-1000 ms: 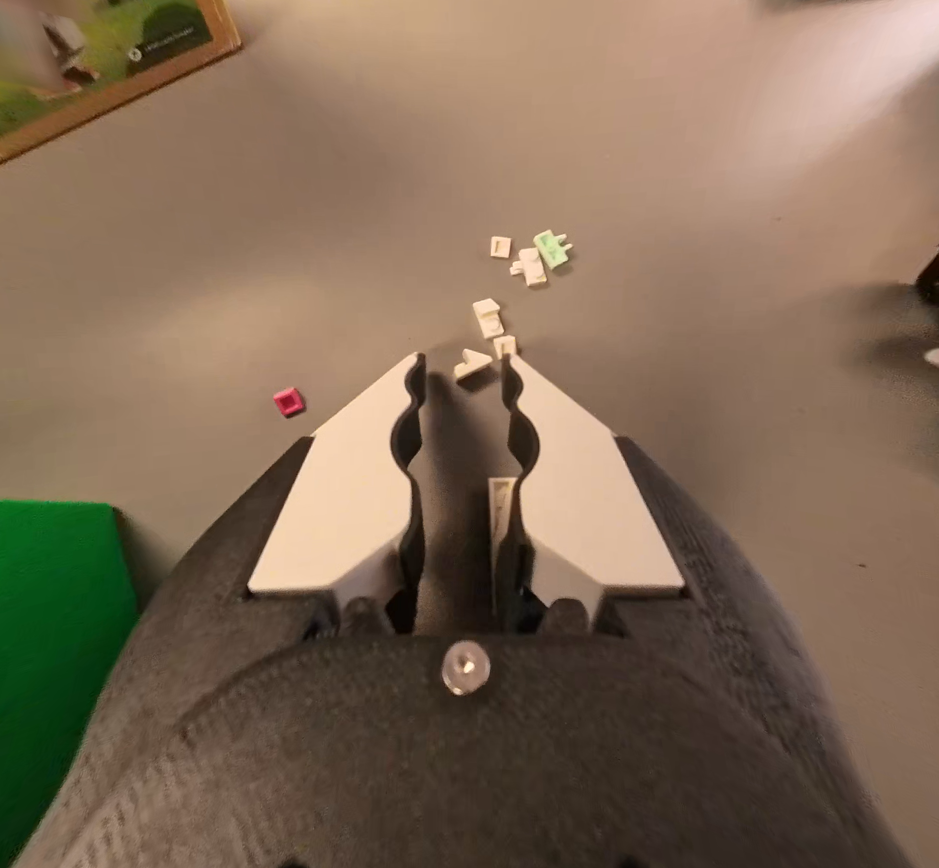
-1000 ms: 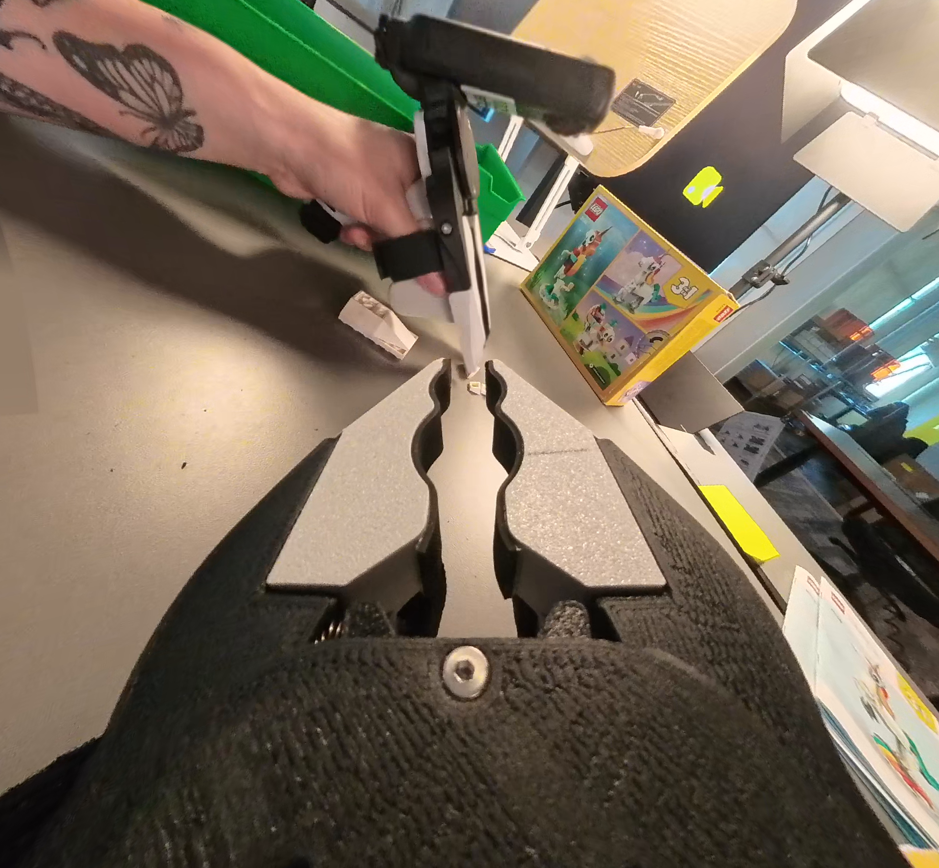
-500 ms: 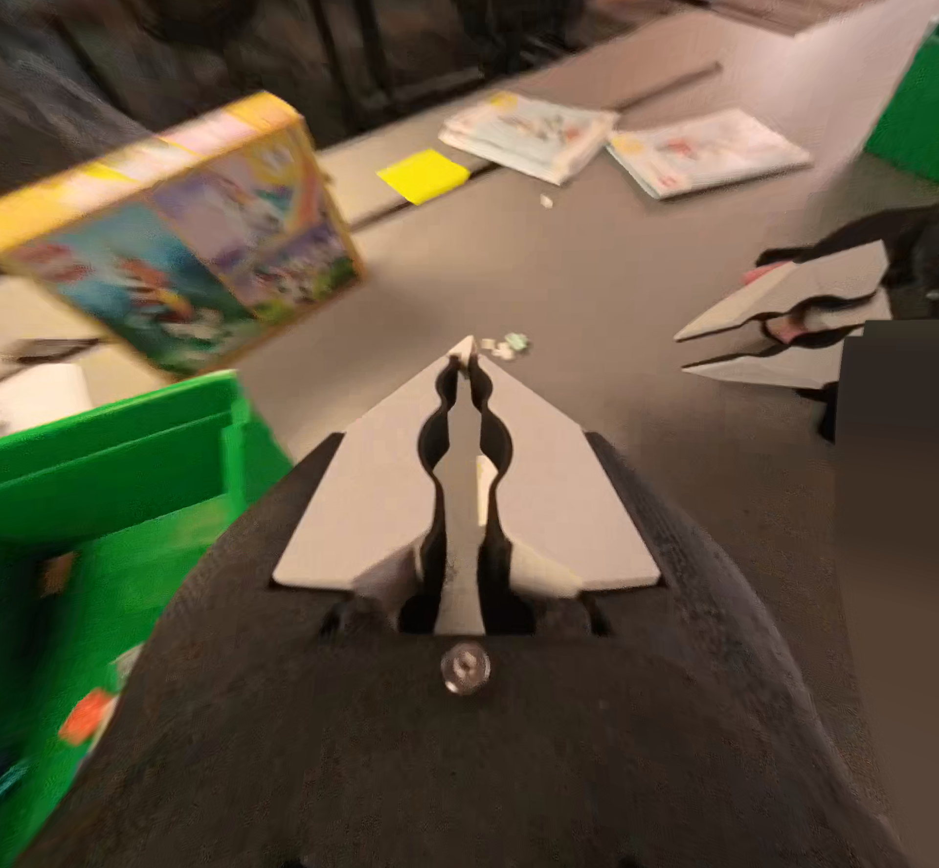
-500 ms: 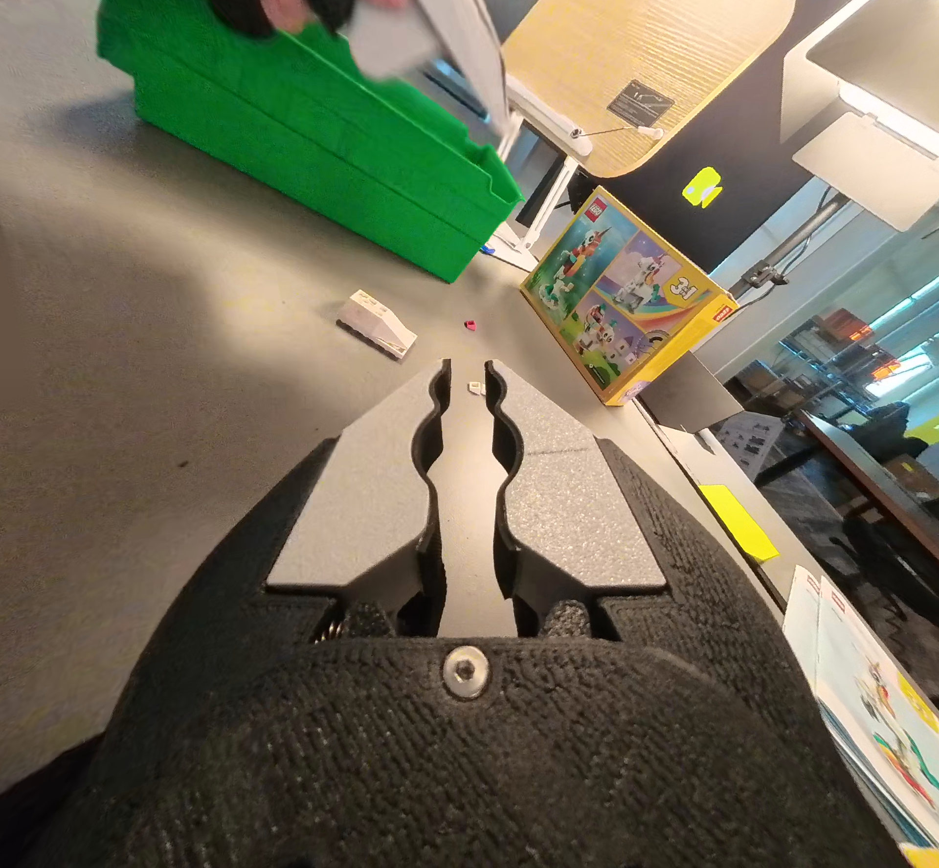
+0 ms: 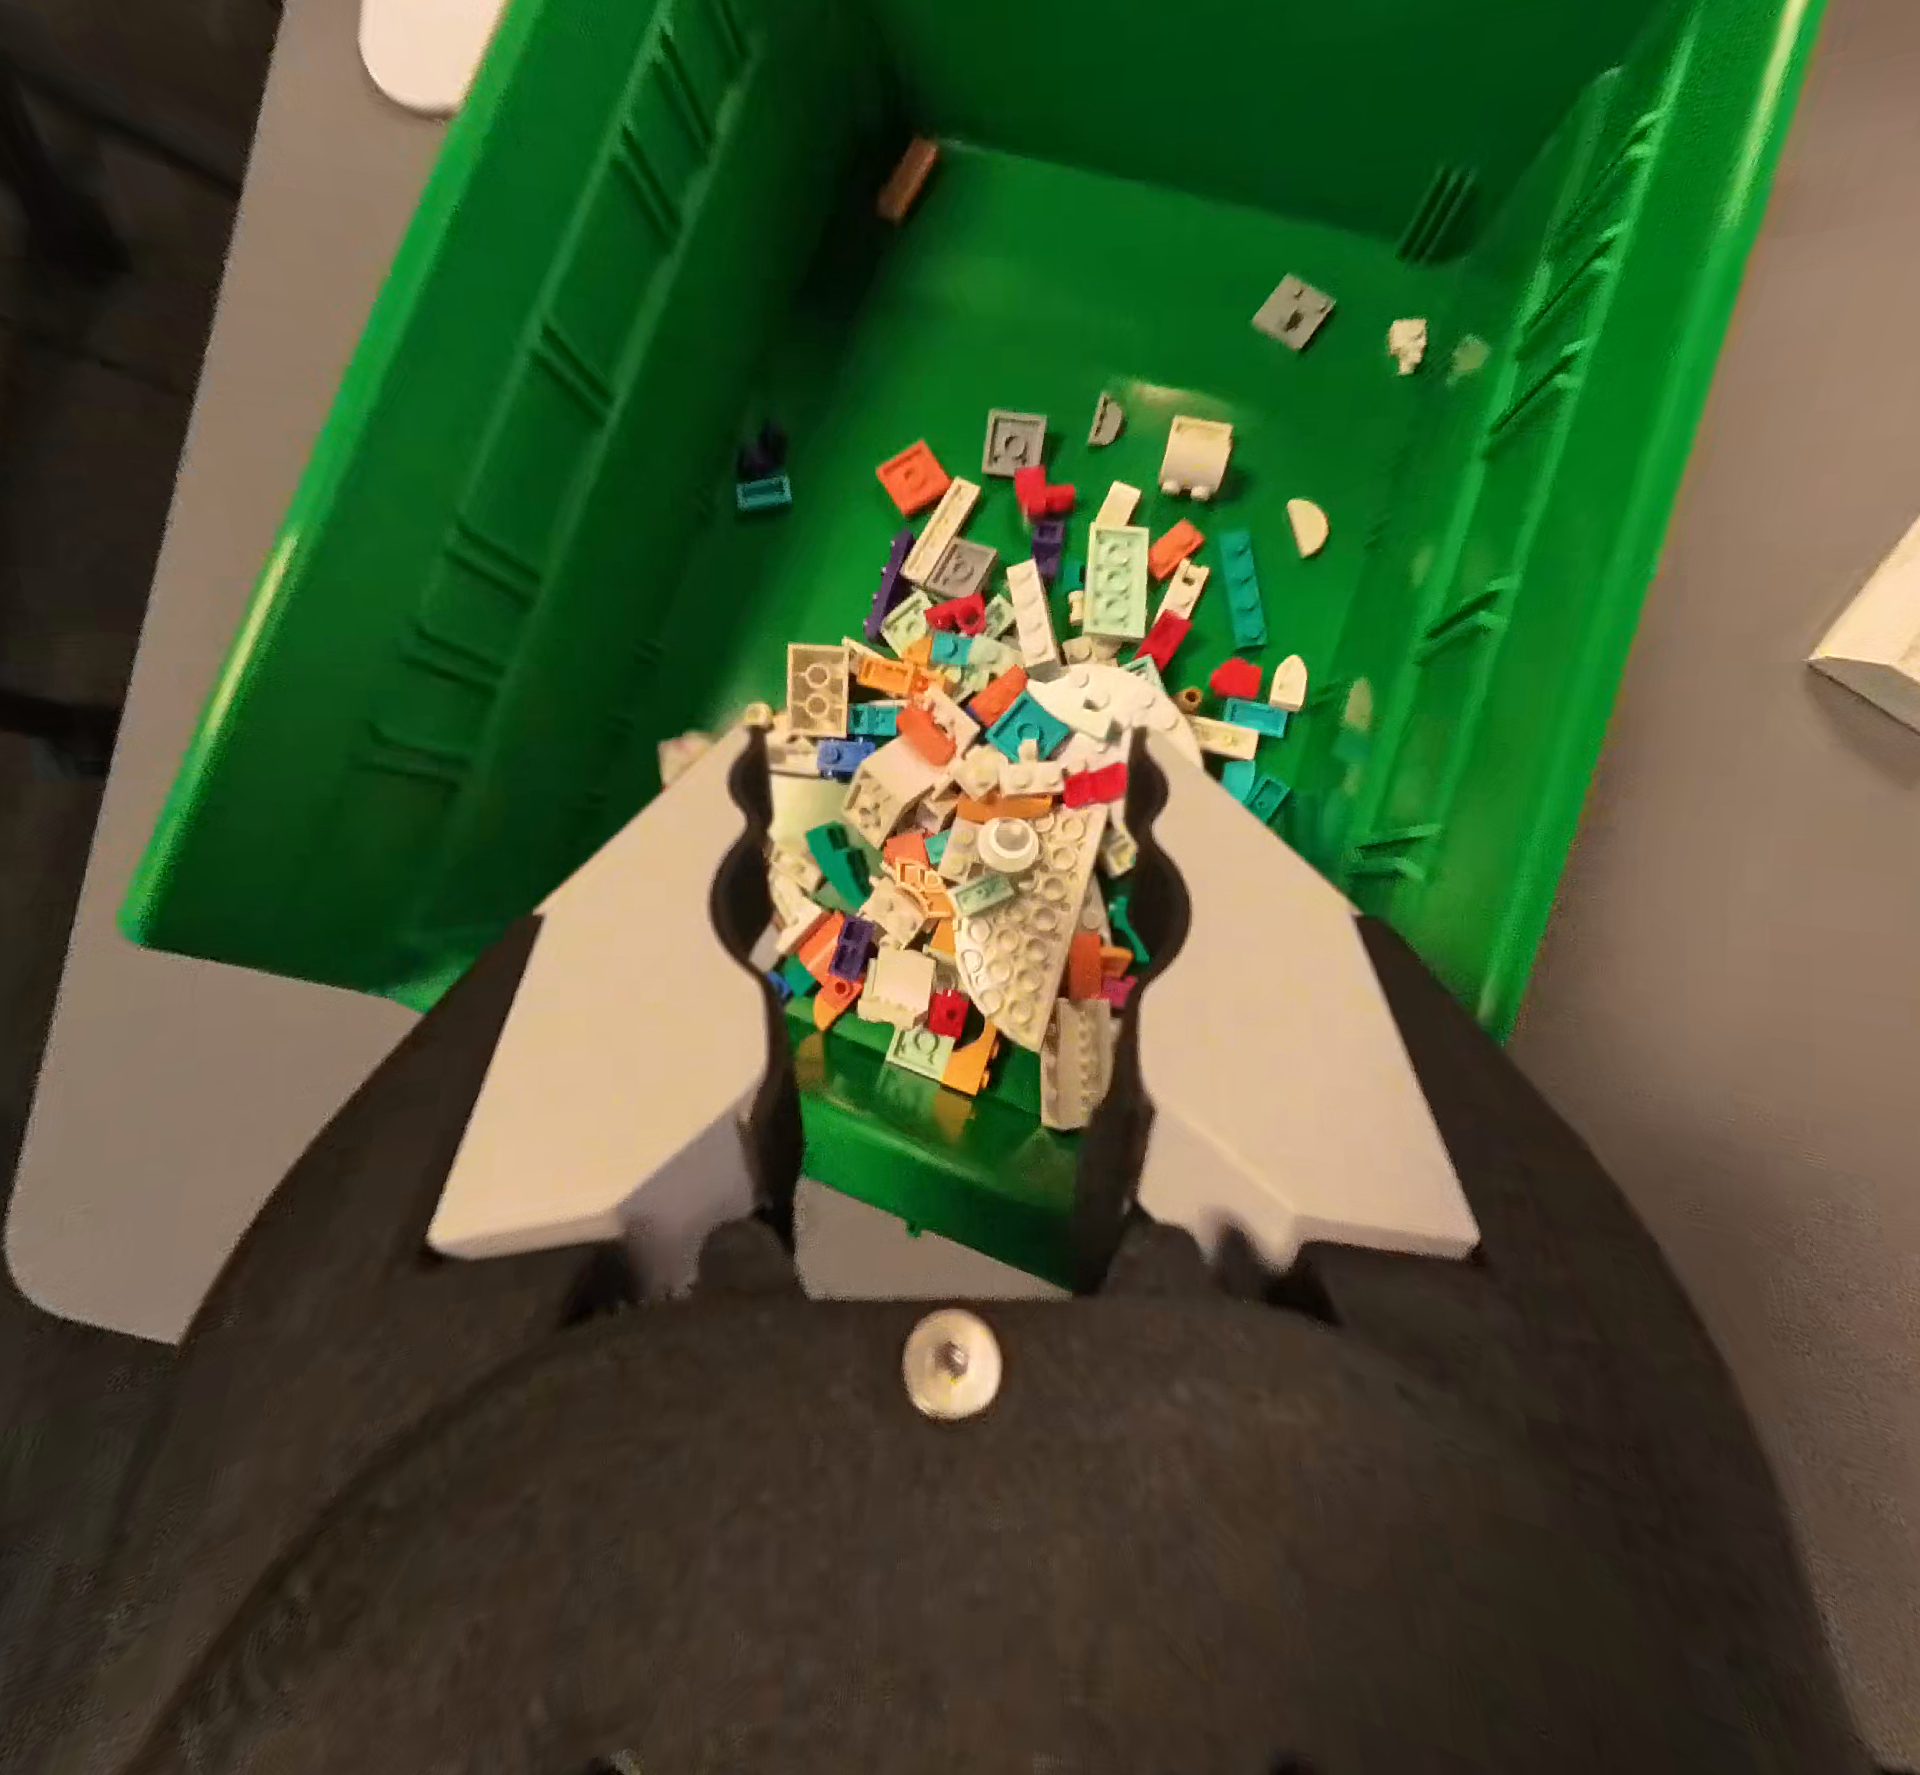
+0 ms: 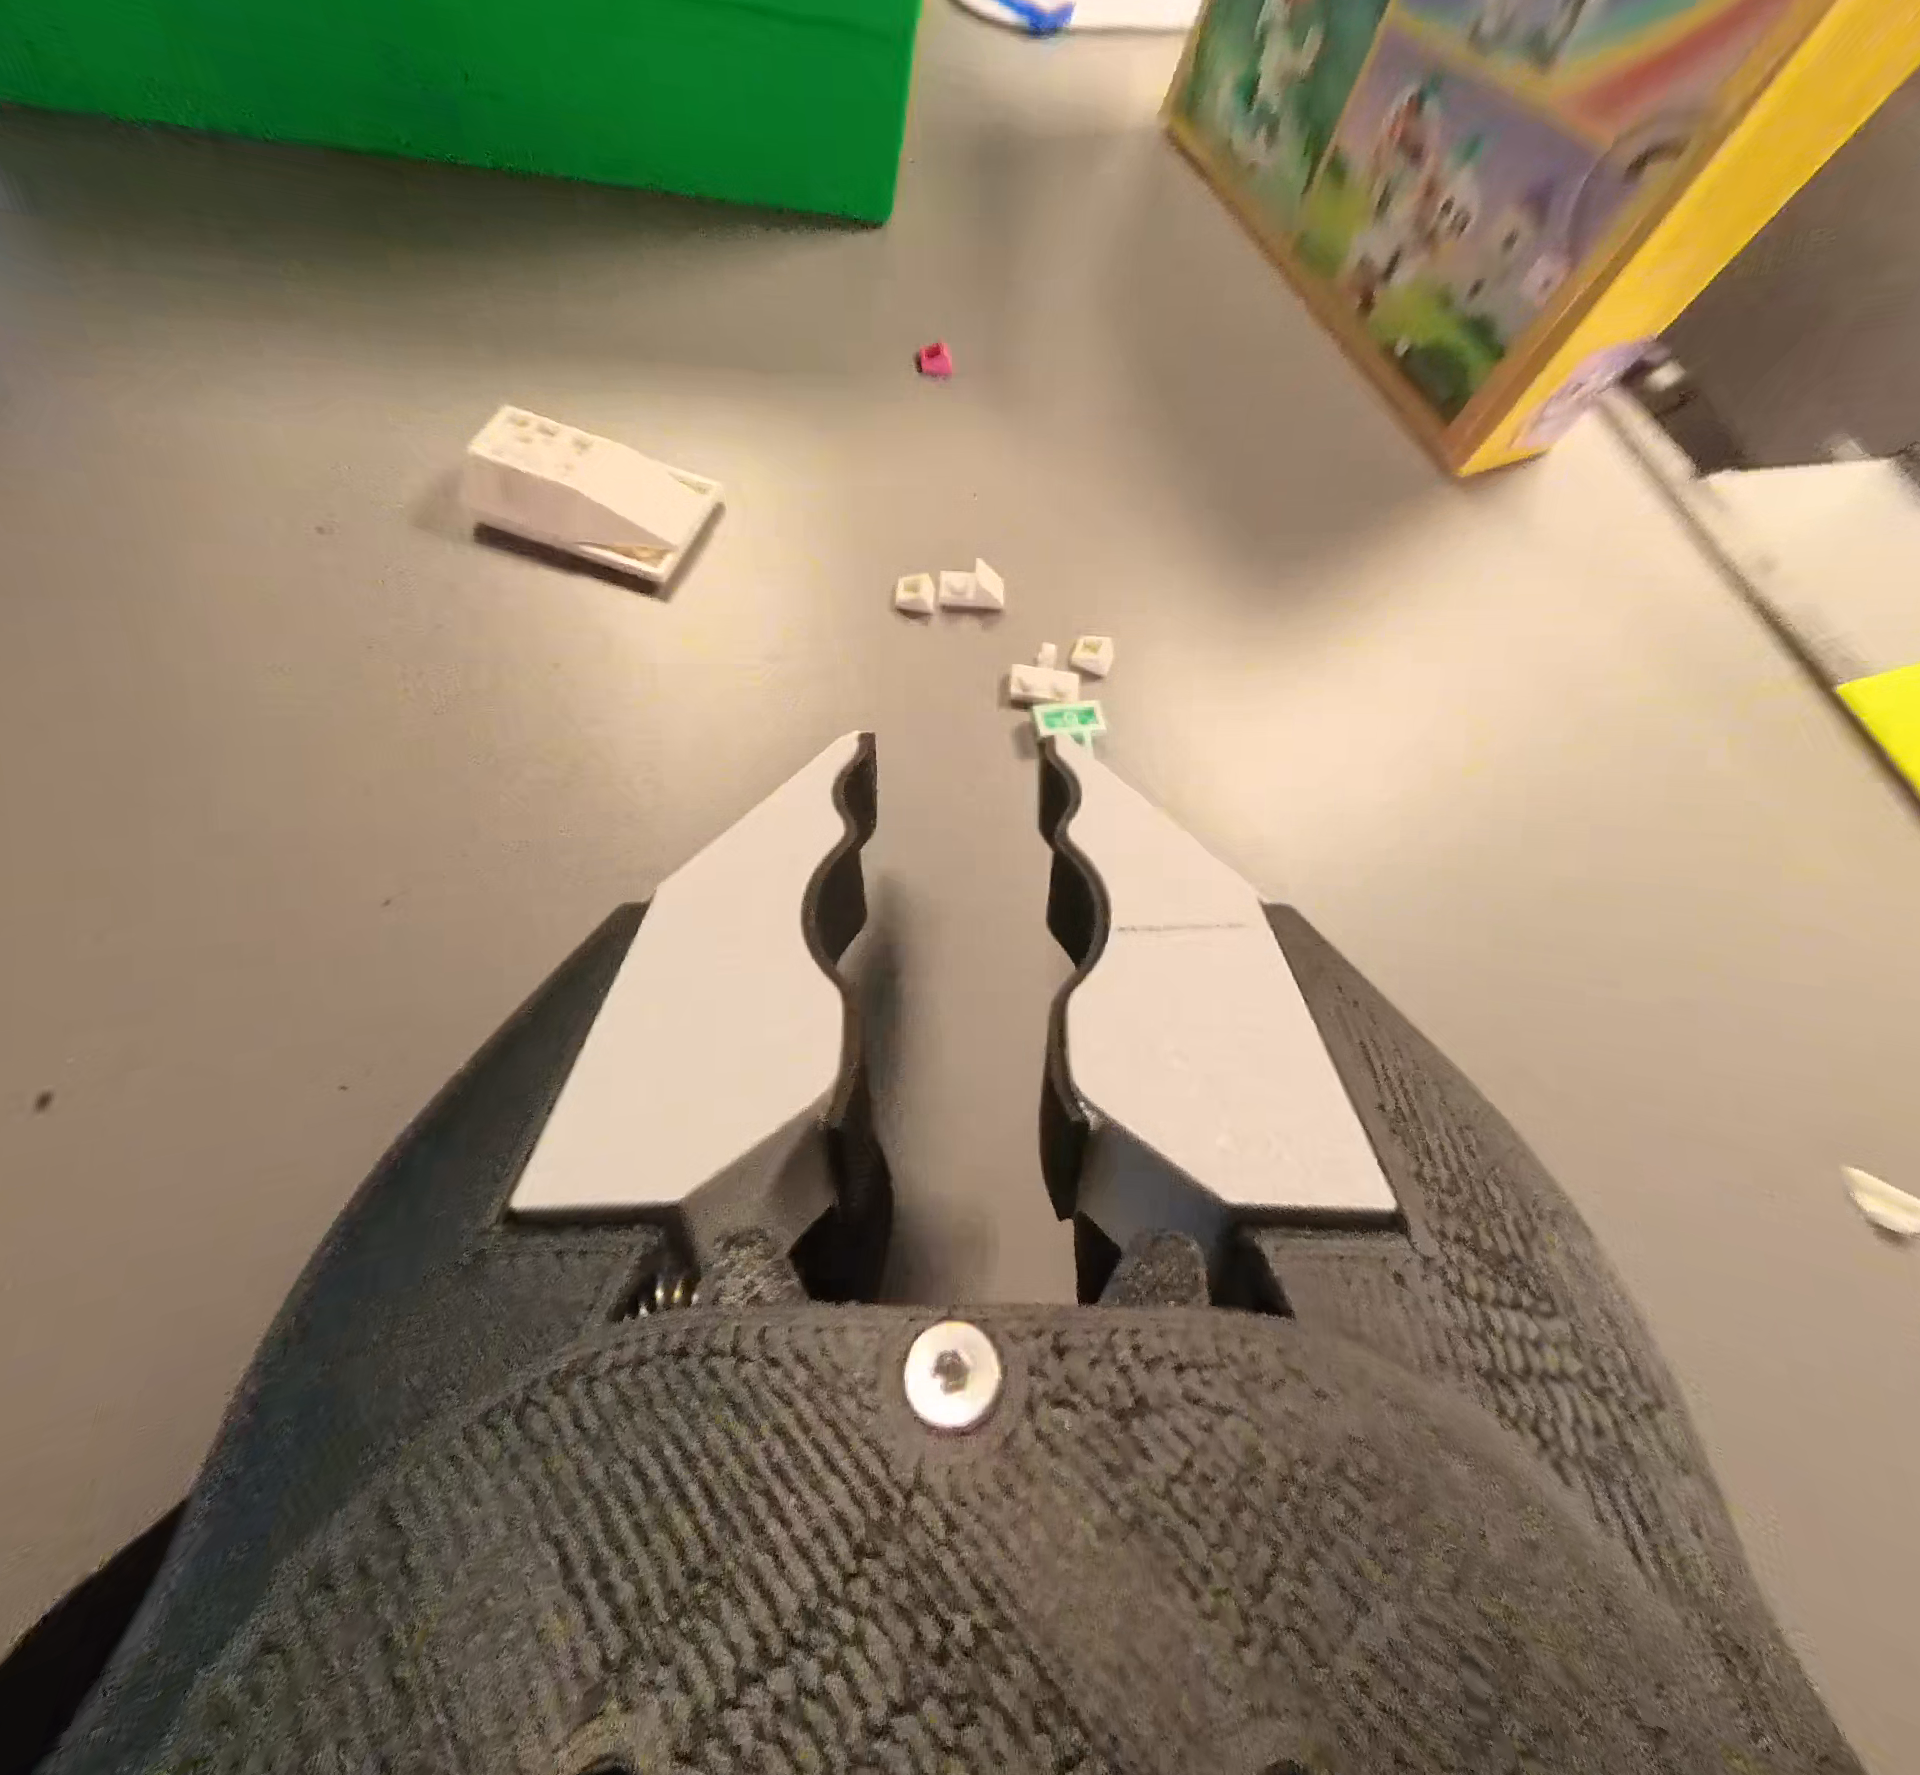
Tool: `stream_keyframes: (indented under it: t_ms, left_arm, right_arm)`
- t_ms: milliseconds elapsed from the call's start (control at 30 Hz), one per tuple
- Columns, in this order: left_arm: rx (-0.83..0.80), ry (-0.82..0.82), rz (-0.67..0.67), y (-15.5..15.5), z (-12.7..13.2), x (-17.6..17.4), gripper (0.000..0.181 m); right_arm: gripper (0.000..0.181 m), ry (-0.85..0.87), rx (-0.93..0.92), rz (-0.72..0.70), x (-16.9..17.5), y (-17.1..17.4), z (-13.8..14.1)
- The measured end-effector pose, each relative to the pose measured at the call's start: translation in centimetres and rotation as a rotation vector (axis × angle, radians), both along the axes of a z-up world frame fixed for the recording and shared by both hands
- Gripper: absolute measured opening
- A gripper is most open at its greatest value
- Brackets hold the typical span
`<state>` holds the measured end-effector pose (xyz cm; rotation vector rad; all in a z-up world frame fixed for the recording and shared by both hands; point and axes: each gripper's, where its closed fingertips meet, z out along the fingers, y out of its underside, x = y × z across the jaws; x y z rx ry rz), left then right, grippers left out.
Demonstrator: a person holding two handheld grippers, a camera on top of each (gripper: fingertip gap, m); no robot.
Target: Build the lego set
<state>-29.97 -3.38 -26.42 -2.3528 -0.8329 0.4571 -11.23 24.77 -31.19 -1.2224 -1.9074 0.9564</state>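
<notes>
My left gripper (image 5: pixel 945 738) is open and empty, held above an open green bin (image 5: pixel 540 499). A pile of small coloured bricks (image 5: pixel 987 790) lies on the bin floor right below the jaws. My right gripper (image 6: pixel 954 746) is open and empty, low over the grey table. Just ahead of its right fingertip lies a small green piece (image 6: pixel 1068 717), with several small white pieces (image 6: pixel 1044 681) beyond it and a few more (image 6: pixel 951 591) farther on.
A white sloped brick (image 6: pixel 592 499) and a tiny pink brick (image 6: pixel 935 359) lie on the table. The green bin's wall (image 6: pixel 468 11) stands at the far left, a colourful toy box (image 6: pixel 1558 115) at the far right. A yellow note (image 6: pixel 1891 717) lies at the right edge. The gap from one gripper's tips to the other's is roughly 35 centimeters.
My left gripper shut over the small white pieces, swung away to above the green bin and opened wide. My right gripper tipped down towards the small pieces and opened wider.
</notes>
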Motion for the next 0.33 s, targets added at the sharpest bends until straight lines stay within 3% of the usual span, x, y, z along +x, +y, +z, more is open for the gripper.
stream_keyframes:
  t_ms: [33, 100, 200, 267, 333]
  left_arm:
    - [0.007, 0.049, -0.005, 0.2, 0.7, 0.1, 0.068]
    - [0.062, 0.163, -0.065, 1.9, 3.1, 1.5, 0.067]
    - [0.241, 0.266, -0.405, 8.3, 6.4, 8.2, 0.051]
    - [0.314, 0.230, -0.702, 12.6, 6.2, 14.3, 0.037]
    - [0.276, 0.176, -0.853, 15.7, 4.2, 17.1, 0.030]
  right_arm:
    - [0.030, -0.029, -0.041, 0.010, -0.4, 0.2, -0.2]
    - [0.029, -0.058, -0.102, 0.027, -1.2, 0.7, -0.3]
    - [0.027, -0.107, -0.134, 0.052, -1.8, 1.2, -0.8]
    - [0.026, -0.129, -0.118, 0.064, -2.0, 1.4, -1.2]
    - [0.025, -0.148, -0.083, 0.069, -2.3, 1.6, -1.6]
